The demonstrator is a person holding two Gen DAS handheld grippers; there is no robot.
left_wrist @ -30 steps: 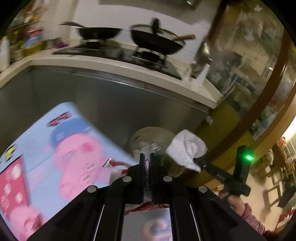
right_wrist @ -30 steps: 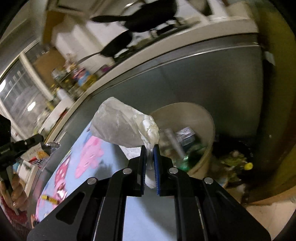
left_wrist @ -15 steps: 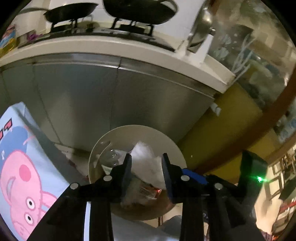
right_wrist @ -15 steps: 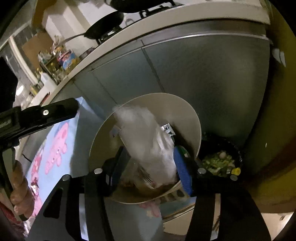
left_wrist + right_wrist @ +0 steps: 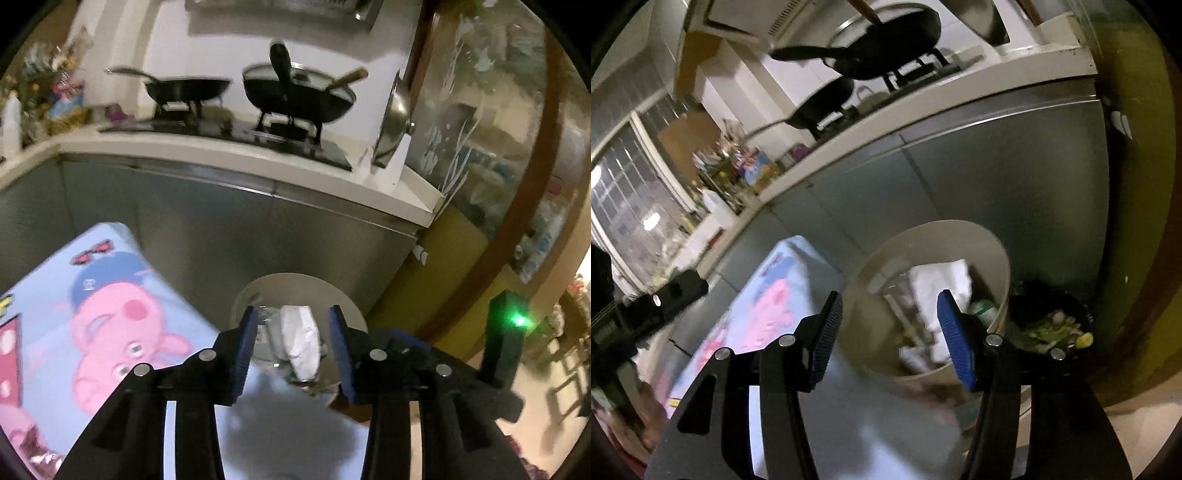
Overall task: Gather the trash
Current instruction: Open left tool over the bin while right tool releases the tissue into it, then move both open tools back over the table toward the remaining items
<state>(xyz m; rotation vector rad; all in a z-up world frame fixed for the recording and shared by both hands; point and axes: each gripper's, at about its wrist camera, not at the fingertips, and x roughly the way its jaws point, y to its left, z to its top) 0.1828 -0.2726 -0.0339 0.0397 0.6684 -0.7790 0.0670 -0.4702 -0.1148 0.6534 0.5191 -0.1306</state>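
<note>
Count: one round beige bin (image 5: 993, 258), one dark bowl (image 5: 1051, 325) of green scraps beside it on the floor, two black pans (image 5: 186, 88) on the stove, one steel lid (image 5: 393, 122) propped at the counter (image 5: 236, 151) end, two grippers.
Trash: white crumpled paper (image 5: 301, 339) lies inside the bin, atop bottles and wrappers; in the right wrist view the same white wad (image 5: 942, 288) rests against the bin's far wall. Blurred, so finer detail cannot be told.
Bin: stands on the floor against the grey cabinet fronts, just beyond the edge of a light-blue cartoon-pig cloth (image 5: 110, 317).
Left gripper (image 5: 293, 347): tilted down over the bin, blue pads spread apart, nothing pinched between them; jaws have just been opening, the paper lying below them in the bin.
Right gripper (image 5: 892, 332): angled down at the bin's near rim, jaws likewise parted and empty after opening; its black body with a green light shows at the right of the left wrist view.
</note>
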